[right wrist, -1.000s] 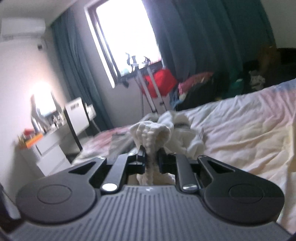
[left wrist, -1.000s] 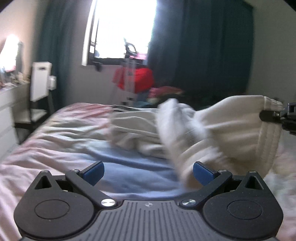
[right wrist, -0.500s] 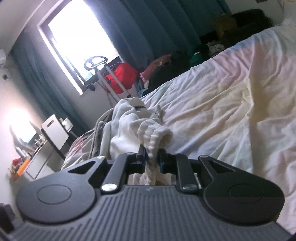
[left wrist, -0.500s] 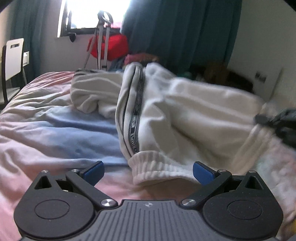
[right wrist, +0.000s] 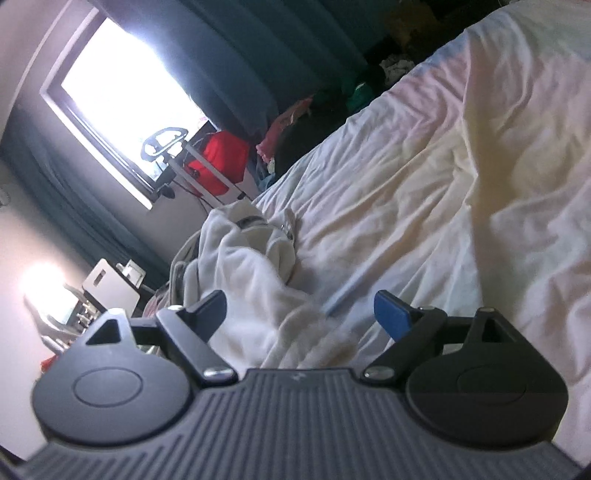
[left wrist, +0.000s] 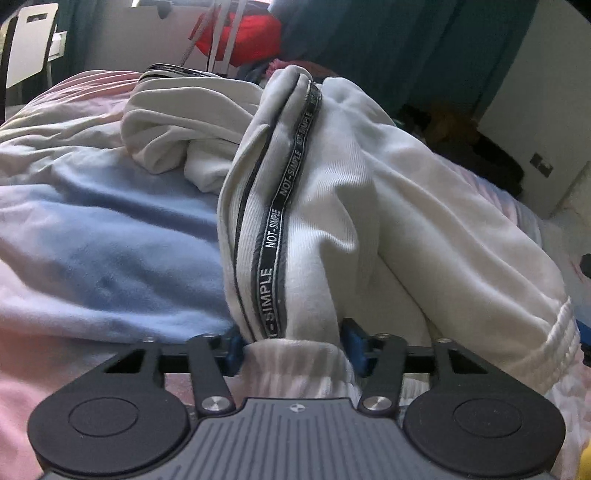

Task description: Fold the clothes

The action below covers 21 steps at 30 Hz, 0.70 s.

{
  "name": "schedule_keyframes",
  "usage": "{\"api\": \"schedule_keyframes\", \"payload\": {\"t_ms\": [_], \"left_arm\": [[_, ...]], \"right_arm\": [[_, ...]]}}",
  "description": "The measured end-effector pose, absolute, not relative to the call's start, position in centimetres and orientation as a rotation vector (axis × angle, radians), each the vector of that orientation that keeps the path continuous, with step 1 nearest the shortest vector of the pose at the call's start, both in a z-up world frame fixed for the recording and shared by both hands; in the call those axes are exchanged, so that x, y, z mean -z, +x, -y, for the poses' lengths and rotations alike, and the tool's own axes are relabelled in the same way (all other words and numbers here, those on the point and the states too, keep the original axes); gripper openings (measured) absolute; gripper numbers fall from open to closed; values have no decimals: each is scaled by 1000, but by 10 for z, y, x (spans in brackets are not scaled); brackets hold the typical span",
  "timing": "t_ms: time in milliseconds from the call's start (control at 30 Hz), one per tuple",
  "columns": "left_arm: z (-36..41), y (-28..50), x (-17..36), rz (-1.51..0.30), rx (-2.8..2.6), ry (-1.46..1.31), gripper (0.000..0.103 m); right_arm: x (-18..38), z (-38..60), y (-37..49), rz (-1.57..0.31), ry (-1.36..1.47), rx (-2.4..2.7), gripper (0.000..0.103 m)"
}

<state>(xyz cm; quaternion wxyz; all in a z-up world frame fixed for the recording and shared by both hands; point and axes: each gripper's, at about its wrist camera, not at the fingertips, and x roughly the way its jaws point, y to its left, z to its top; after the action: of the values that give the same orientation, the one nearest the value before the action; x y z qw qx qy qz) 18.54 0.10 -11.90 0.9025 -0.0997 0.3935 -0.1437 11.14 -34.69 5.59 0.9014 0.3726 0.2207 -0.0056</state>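
White sweatpants (left wrist: pixel 332 206) with a black "NOT-SIMPLE" side stripe lie bunched on the bed. My left gripper (left wrist: pixel 295 347) has its blue pads closed in on the ribbed ankle cuff (left wrist: pixel 295 360) of one leg. The second cuff (left wrist: pixel 554 339) lies at the right. In the right wrist view the pants (right wrist: pixel 251 273) lie crumpled ahead. My right gripper (right wrist: pixel 306 310) is open, with white cloth lying loose between the fingers.
The bed has a rumpled sheet (left wrist: pixel 92 251), blue and pink on the left, cream (right wrist: pixel 461 177) on the right. Beyond the bed are a red bag on a stand (left wrist: pixel 236 31), a white chair (left wrist: pixel 29 40), dark curtains and a bright window (right wrist: pixel 133 96).
My left gripper moved forward and closed on the ankle cuff. My right gripper opened and let go of the cuff it held, which dropped onto the bed.
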Motion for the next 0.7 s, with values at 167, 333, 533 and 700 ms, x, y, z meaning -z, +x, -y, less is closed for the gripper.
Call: {"api": "schedule_keyframes", "payload": {"t_ms": [167, 333, 533, 700], "left_arm": [[-20, 183, 106, -763, 268, -356, 19], [-44, 177, 82, -654, 229, -477, 16], [-70, 175, 53, -546, 138, -507, 15], [-90, 185, 19, -505, 97, -449, 14]], "right_arm": [[-49, 360, 140, -505, 812, -110, 89], [-38, 347, 169, -635, 740, -228, 89], [-31, 312, 167, -703, 654, -316, 16], [-29, 275, 135, -735, 715, -434, 12]]}}
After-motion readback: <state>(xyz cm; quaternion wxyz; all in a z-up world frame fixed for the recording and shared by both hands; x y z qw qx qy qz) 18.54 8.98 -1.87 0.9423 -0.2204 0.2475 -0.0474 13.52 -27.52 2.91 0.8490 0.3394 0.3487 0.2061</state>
